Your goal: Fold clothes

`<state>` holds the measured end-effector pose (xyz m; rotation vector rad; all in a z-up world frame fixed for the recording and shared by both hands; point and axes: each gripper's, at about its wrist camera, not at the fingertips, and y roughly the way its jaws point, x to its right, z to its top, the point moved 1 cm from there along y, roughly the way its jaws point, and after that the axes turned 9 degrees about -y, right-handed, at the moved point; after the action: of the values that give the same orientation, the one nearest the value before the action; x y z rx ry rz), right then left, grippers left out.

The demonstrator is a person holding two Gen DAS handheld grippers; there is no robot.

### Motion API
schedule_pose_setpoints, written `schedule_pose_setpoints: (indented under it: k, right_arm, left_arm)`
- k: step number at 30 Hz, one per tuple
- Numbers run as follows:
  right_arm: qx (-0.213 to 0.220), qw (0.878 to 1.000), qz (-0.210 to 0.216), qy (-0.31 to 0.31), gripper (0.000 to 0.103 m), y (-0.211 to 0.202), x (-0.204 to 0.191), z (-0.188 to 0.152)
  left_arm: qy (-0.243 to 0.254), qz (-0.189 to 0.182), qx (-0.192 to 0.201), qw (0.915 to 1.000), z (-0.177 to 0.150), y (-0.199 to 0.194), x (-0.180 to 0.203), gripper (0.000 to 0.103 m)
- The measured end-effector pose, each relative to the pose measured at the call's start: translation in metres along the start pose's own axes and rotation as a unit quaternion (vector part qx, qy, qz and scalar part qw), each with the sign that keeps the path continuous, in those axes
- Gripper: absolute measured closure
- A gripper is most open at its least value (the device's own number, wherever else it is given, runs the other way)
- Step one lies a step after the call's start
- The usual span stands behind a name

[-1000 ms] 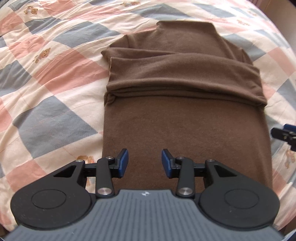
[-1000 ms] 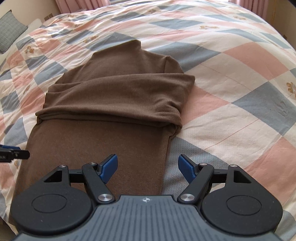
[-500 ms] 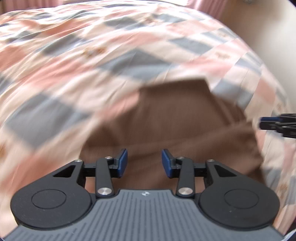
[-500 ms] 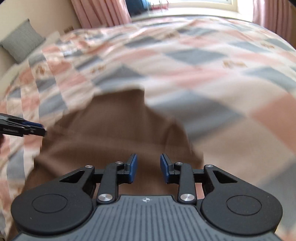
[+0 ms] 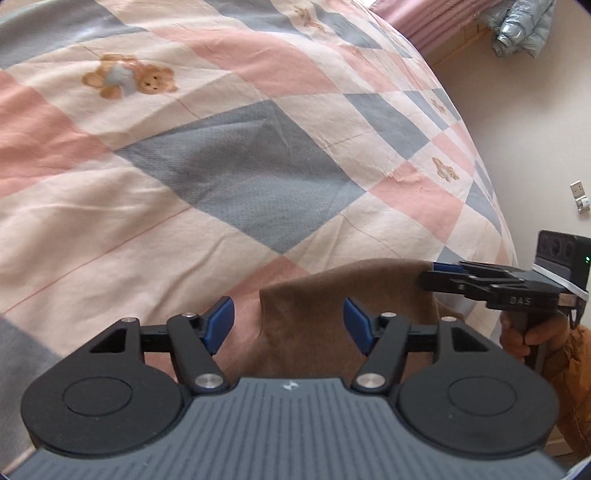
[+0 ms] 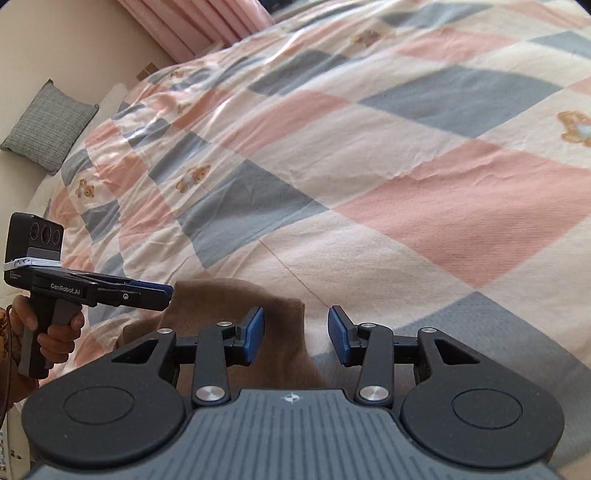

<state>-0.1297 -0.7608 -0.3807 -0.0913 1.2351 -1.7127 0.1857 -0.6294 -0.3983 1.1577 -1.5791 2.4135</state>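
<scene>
- Left wrist view: the left claw (image 5: 289, 325) sits at the bottom centre with its blue pads (image 5: 221, 322) spread wide, pinching nothing.
- A brown sweater (image 5: 332, 295) rises as a folded edge just behind and between the pads, in the lower middle of the frame; whether the fabric touches either pad cannot be told.
- At the right edge, the right claw (image 5: 430, 275) reaches in sideways, its tip against the sweater's upper right corner. From this side it is unclear whether its fingers are parted or pressed together.
- A hand (image 5: 528, 338) grips that tool's handle at lower right.
- The checked quilt (image 5: 229, 177) in pink, grey and cream, with a teddy bear print (image 5: 127, 77) at upper left, fills the rest.
- Right wrist view: the right claw (image 6: 296, 334) at bottom centre has its pads spread, holding nothing.
- The brown sweater (image 6: 240, 299) bunches in the lower middle, left of the gap and behind the left pad.
- The left claw (image 6: 166, 293) comes in from the left edge, its tip at the sweater's upper left corner, held by a hand (image 6: 55, 328).
- A grey cushion (image 6: 48, 125) lies at upper left, pink curtains (image 6: 199, 26) along the top.
</scene>
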Motion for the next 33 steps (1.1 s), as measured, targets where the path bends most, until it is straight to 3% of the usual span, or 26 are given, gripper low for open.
schedule_pose_setpoints:
  k: [2, 3, 4, 6, 11, 13, 16, 18, 20, 23, 25, 26, 27, 28, 29, 32, 33]
  right_arm:
    - [-0.004, 1.000, 0.008, 0.002, 0.076, 0.008, 0.004, 0.001]
    - [-0.003, 1.000, 0.008, -0.005, 0.089, 0.010, 0.003, 0.001]
    - [-0.001, 1.000, 0.009, -0.014, 0.090, 0.010, 0.002, 0.001]
    - [0.011, 0.999, 0.005, -0.041, 0.093, 0.005, -0.007, -0.001]
    - [0.068, 0.991, -0.023, -0.110, 0.094, -0.026, -0.033, -0.012]
    - [0.090, 0.982, -0.042, -0.158, 0.094, -0.038, -0.050, -0.020]
    - [0.114, 0.963, -0.066, -0.234, 0.094, -0.056, -0.078, -0.040]
    - [0.121, 0.947, -0.081, -0.286, 0.094, -0.065, -0.098, -0.060]
    - [0.109, 0.928, -0.100, -0.342, 0.094, -0.068, -0.116, -0.085]
    - [0.067, 0.904, -0.122, -0.405, 0.093, -0.057, -0.133, -0.126]
    - [0.037, 0.886, -0.138, -0.441, 0.090, -0.045, -0.140, -0.149]
    - [0.030, 0.879, -0.144, -0.453, 0.089, -0.042, -0.142, -0.158]
    - [0.022, 0.875, -0.149, -0.461, 0.079, -0.039, -0.143, -0.165]
    - [0.013, 0.872, -0.152, -0.465, 0.075, -0.038, -0.144, -0.170]
    - [0.004, 0.871, -0.154, -0.467, 0.075, -0.038, -0.144, -0.173]
    - [-0.017, 0.882, -0.153, -0.445, 0.075, -0.044, -0.139, -0.170]
    - [-0.006, 0.897, -0.141, -0.419, 0.075, -0.052, -0.138, -0.164]
  left_arm:
    - [0.024, -0.005, -0.003, 0.9997, -0.001, 0.008, 0.003, 0.061]
    - [0.036, -0.007, -0.004, 0.9993, -0.001, 0.011, 0.005, 0.081]
    - [0.059, -0.003, -0.004, 0.9982, -0.003, 0.014, 0.010, 0.090]
    - [0.101, 0.003, 0.003, 0.9949, -0.010, 0.012, 0.017, 0.096]
    - [0.162, -0.001, 0.045, 0.9857, -0.026, -0.011, 0.030, 0.097]
    - [0.212, 0.014, 0.069, 0.9748, -0.038, -0.022, 0.042, 0.097]
    - [0.260, 0.016, 0.086, 0.9616, -0.064, -0.039, 0.055, 0.096]
    - [0.300, 0.033, 0.097, 0.9485, -0.089, -0.047, 0.063, 0.095]
    - [0.333, 0.048, 0.096, 0.9369, -0.116, -0.049, 0.067, 0.093]
    - [0.347, 0.074, 0.077, 0.9319, -0.146, -0.037, 0.062, 0.091]
    - [0.348, 0.091, 0.072, 0.9304, -0.161, -0.031, 0.058, 0.089]
    - [0.338, 0.087, 0.074, 0.9341, -0.164, -0.035, 0.057, 0.089]
    - [0.328, 0.082, 0.077, 0.9379, -0.167, -0.040, 0.056, 0.087]
    - [0.318, 0.077, 0.079, 0.9415, -0.170, -0.044, 0.055, 0.084]
    - [0.304, 0.061, 0.078, 0.9474, -0.170, -0.052, 0.054, 0.083]
    - [0.275, 0.002, 0.082, 0.9580, -0.167, -0.077, 0.055, 0.080]
    - [0.265, -0.010, 0.089, 0.9602, -0.163, -0.081, 0.056, 0.079]
